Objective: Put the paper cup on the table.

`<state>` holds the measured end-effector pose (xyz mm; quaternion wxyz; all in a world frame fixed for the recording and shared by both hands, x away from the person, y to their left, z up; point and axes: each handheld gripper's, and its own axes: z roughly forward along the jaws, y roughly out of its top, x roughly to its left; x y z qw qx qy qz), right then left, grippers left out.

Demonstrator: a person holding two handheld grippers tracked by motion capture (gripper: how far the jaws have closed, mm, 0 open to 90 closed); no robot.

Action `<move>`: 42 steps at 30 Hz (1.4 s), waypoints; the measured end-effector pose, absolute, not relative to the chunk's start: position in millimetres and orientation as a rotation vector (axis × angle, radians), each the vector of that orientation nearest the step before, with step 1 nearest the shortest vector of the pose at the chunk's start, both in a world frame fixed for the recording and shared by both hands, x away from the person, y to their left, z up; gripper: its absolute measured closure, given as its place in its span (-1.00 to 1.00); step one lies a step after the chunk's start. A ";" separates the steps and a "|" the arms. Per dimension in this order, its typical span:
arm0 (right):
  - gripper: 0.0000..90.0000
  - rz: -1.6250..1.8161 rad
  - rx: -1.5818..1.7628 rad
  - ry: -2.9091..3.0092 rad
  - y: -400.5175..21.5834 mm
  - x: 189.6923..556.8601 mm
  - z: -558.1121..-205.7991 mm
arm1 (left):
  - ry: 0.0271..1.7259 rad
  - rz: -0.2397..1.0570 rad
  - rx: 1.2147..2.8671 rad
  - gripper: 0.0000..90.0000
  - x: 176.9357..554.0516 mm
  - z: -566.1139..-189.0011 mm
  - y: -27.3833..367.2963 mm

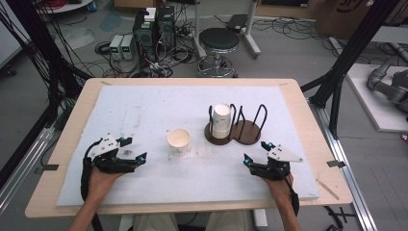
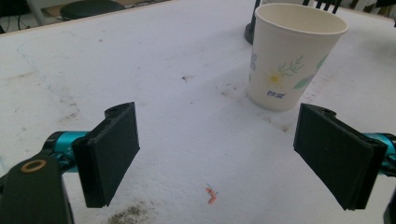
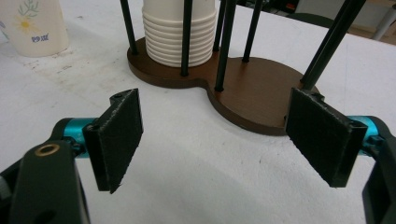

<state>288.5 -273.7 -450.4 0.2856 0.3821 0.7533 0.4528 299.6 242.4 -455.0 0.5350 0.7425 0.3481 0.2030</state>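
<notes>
Paper cup [image 1: 178, 141], white with a daisy print and standing upright and open-mouthed, is sitting near the middle of the white foam-covered wooden surface [image 1: 144, 110], just left of the dark brown wooden cup rack with black wire posts [image 1: 239, 130]; the rack's left bay is holding a nested stack of white paper cups [image 1: 222, 119], while its right bay is standing bare; the left gripper [image 1: 129, 151] is resting low to the left of the single cup, apart from it, its jaws spread wide with nothing between them and the cup showing ahead in the left gripper view [image 2: 290, 56]; the right gripper [image 1: 255, 153] is hovering just before the rack's right bay, its jaws likewise released and gripping nothing.
</notes>
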 end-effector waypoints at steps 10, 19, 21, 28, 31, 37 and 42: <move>-0.56 1.209 1.015 2.004 -273.6 287.6 -450.5 | 0.834 0.541 1.683 -0.68 293.4 -461.4 248.6; -0.56 1.221 1.008 1.991 -274.5 286.1 -450.8 | 0.800 0.553 1.662 -0.68 290.1 -462.0 250.3; -0.56 1.220 1.017 1.998 -274.3 286.6 -450.8 | 0.793 0.551 1.657 -0.68 289.8 -462.2 250.8; -0.56 1.234 1.020 1.994 -275.6 286.5 -450.7 | 0.794 0.568 1.655 -0.68 288.6 -462.2 250.2; -0.56 1.235 1.017 1.989 -276.2 286.2 -450.8 | 0.788 0.571 1.656 -0.68 288.1 -462.2 250.2; -0.56 1.237 1.011 1.986 -276.0 286.3 -450.9 | 0.789 0.574 1.659 -0.68 287.8 -462.2 249.8; -0.56 1.245 1.018 1.985 -276.5 286.1 -450.8 | 0.789 0.572 1.658 -0.68 288.0 -462.3 249.7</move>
